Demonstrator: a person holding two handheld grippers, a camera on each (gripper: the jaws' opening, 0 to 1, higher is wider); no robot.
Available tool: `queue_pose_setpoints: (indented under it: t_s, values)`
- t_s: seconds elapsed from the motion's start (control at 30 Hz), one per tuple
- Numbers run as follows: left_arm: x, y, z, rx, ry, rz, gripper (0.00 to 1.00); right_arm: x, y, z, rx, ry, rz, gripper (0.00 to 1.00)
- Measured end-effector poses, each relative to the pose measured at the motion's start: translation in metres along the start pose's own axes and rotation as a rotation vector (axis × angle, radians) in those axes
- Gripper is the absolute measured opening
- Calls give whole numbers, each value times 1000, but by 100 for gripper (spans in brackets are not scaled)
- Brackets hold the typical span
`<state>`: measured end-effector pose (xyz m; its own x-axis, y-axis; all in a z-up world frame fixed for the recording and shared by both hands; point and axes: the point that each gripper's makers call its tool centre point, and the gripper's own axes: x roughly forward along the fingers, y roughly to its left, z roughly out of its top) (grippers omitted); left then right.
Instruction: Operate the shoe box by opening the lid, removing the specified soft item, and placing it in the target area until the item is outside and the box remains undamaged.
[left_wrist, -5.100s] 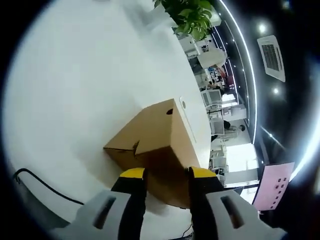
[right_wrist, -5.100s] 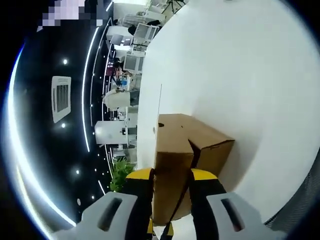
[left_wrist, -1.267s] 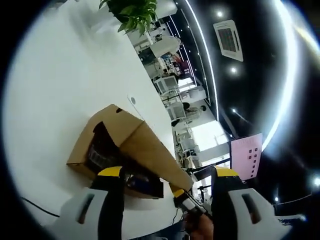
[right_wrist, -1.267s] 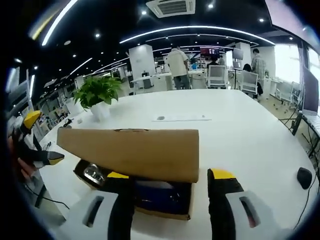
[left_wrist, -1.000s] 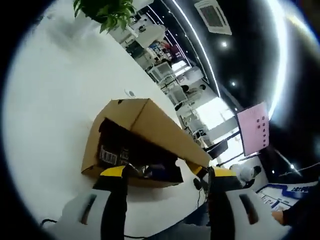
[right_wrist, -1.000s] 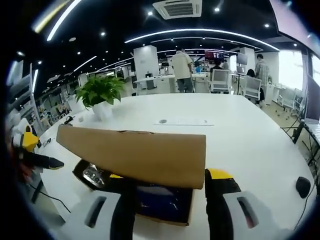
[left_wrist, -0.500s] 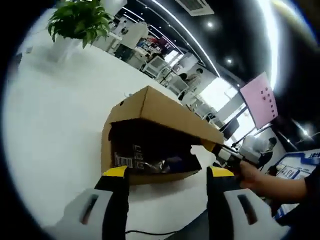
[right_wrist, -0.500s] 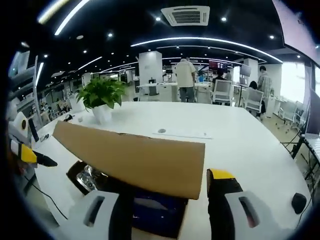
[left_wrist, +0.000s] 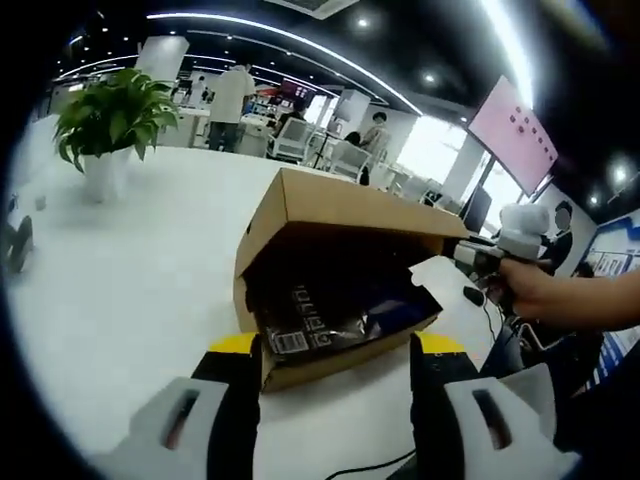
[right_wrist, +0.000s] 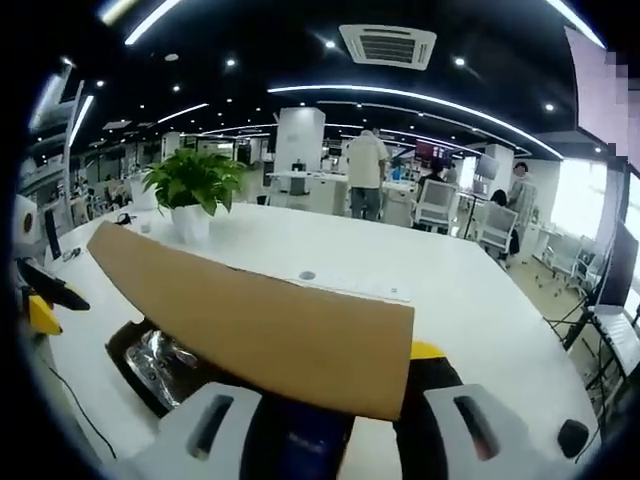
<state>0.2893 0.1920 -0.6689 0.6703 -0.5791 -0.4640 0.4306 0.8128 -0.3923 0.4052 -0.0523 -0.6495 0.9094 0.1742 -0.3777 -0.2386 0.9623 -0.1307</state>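
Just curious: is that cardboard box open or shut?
Open: the box has its lid raised, dark contents showing inside.

white table (left_wrist: 120, 270) | potted plant (right_wrist: 190, 190) | ceiling vent (right_wrist: 387, 44) | pink screen (left_wrist: 515, 125)

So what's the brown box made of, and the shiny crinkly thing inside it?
The brown shoe box looks like plain matte cardboard: flat tan panels with folded edges. The shiny crinkly wrapping looks like clear glossy plastic film, since light glints off its wrinkles, though it could be foil.
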Motion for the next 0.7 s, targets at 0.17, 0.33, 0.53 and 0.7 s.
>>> queue_pose_setpoints:
  t_s: [0.17, 0.33, 0.53, 0.7]
  values:
    - [-1, 2, 1, -7, -14, 10, 57, 2, -11, 1, 28, 2, -65, 22]
    - [1, -7, -4, 54, 6, -2, 54, 0, -19, 3, 93, 8, -98, 11]
    - [5, -8, 0, 117, 33, -17, 54, -4, -30, 17, 134, -29, -118, 0]
    - [8, -3, 6, 178, 56, -20, 54, -7, -31, 28, 170, -55, -133, 0]
